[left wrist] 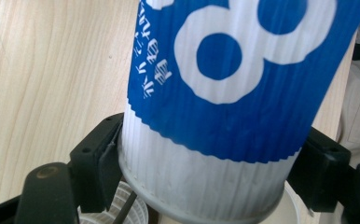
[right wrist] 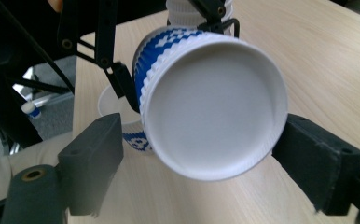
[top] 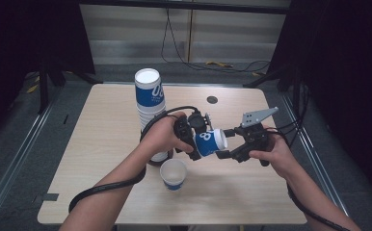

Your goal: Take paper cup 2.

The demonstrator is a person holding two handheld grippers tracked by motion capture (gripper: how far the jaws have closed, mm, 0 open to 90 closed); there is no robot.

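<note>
Ribbed blue-and-white paper cup [left wrist: 215, 116] clamped by left fingers [left wrist: 94, 163].

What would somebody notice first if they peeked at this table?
Probably the blue-and-white paper cup held sideways in the air over the middle of the table, pinched near its rim by the left hand-held gripper. The right hand-held gripper has its jaws spread around the cup's bottom end. Behind stands a tall stack of cups, and one open cup sits upright nearer the person.
</note>
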